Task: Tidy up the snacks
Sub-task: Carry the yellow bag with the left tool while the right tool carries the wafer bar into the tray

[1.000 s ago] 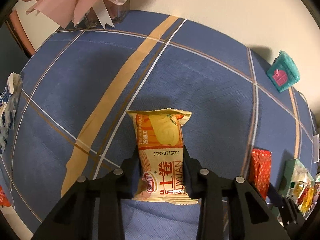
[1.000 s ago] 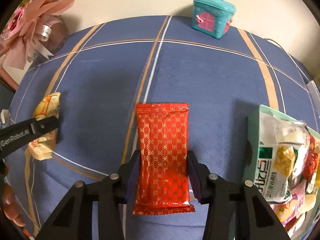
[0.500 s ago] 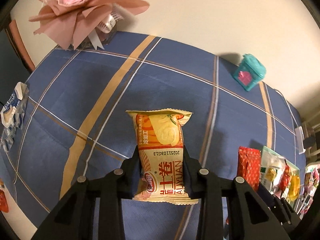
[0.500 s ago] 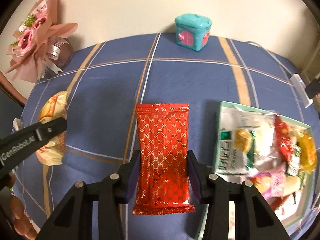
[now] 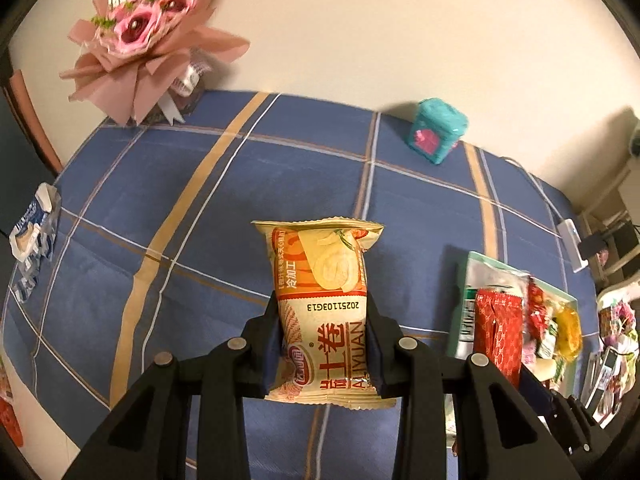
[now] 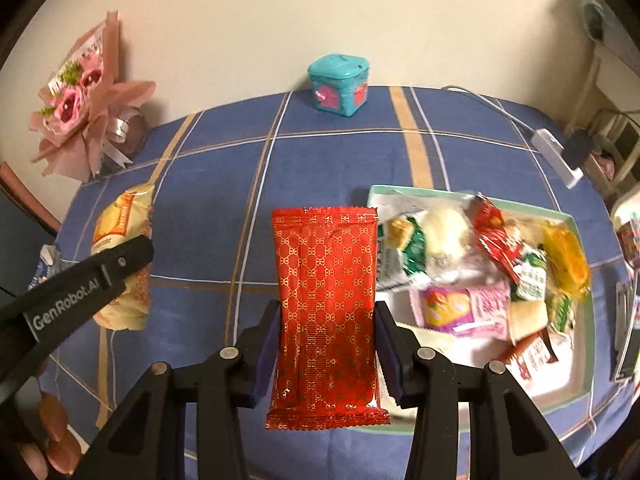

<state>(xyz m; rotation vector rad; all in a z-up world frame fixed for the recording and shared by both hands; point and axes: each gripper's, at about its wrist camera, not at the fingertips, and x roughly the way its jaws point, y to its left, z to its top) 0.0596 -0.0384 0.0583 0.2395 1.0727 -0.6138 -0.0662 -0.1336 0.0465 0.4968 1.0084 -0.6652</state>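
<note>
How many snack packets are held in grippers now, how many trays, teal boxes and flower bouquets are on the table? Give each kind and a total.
Snack packets held in grippers: 2 (yellow packet, red packet)
Trays of snacks: 1
Teal boxes: 1
Flower bouquets: 1
Total: 5

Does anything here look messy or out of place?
The tray is a jumble of wrappers lying at all angles. A crumpled blue-and-white packet sits alone at the cloth's far left edge. Nothing looks spilled.

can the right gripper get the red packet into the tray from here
Probably yes. The right gripper is shut on the red packet beside the tray, whose top is open. It is already crowded with snacks, so the packet would likely land on top of them.
</note>
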